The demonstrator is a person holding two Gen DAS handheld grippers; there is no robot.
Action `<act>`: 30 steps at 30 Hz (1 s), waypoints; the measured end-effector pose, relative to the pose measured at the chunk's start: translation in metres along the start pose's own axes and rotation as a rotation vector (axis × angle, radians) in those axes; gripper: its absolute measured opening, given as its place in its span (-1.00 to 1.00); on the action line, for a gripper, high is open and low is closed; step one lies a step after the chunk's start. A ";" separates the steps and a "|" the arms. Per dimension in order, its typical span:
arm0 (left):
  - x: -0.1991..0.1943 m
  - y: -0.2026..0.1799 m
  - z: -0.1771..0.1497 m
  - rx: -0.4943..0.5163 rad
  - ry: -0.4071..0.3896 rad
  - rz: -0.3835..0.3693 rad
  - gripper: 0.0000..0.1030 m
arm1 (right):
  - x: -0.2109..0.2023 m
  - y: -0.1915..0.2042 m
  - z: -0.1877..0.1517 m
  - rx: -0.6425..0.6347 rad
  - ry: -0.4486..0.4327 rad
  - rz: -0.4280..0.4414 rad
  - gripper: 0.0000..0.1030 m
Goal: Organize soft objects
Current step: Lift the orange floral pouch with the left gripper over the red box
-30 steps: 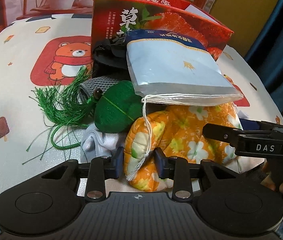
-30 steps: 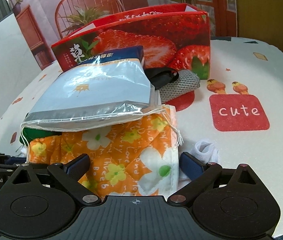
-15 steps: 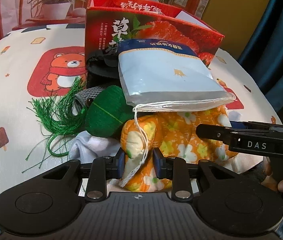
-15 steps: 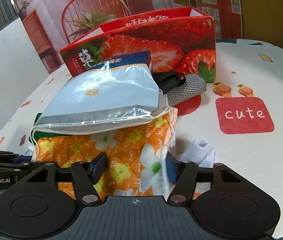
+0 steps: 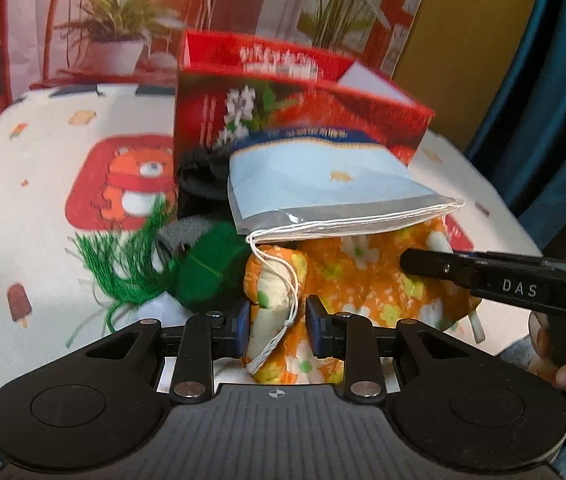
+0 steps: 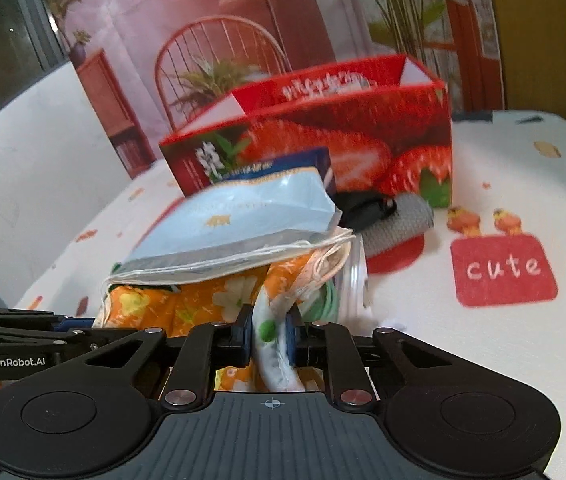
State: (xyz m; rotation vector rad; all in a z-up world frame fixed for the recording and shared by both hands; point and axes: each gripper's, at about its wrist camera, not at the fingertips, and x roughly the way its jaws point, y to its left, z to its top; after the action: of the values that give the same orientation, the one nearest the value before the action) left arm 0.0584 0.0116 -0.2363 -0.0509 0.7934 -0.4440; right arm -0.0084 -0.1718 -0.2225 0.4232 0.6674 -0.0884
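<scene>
An orange floral cloth lies at the table's near edge, under a pale blue pouch. My left gripper is shut on the cloth's left corner. My right gripper is shut on the cloth's right edge; it also shows in the left wrist view. The pouch rests on the raised cloth. A green plush with a tassel lies left of the cloth. A red strawberry box stands open behind the pile.
A black item and a grey knit piece lie against the strawberry box. A white sock lies under the green plush. The printed tablecloth spreads to the right. A blue curtain hangs at the right.
Both grippers have closed on the orange floral cloth and lifted it, with the blue pouch riding on top. The right gripper went from wide open to shut.
</scene>
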 end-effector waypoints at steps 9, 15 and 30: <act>-0.038 -0.004 0.023 0.004 -0.167 -0.006 -0.41 | -0.028 0.017 0.025 -0.072 -0.111 0.050 -0.71; -0.051 -0.008 0.045 0.008 -0.228 -0.005 -0.41 | -0.042 0.028 0.052 -0.123 -0.188 0.069 -0.71; -0.068 0.004 0.120 -0.053 -0.345 -0.031 -0.38 | -0.036 0.041 0.130 -0.178 -0.305 0.117 -0.71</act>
State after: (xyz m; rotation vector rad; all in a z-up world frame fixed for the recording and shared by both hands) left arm 0.1018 0.0278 -0.1066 -0.1843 0.4656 -0.4289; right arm 0.0478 -0.1896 -0.0945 0.2688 0.3458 0.0178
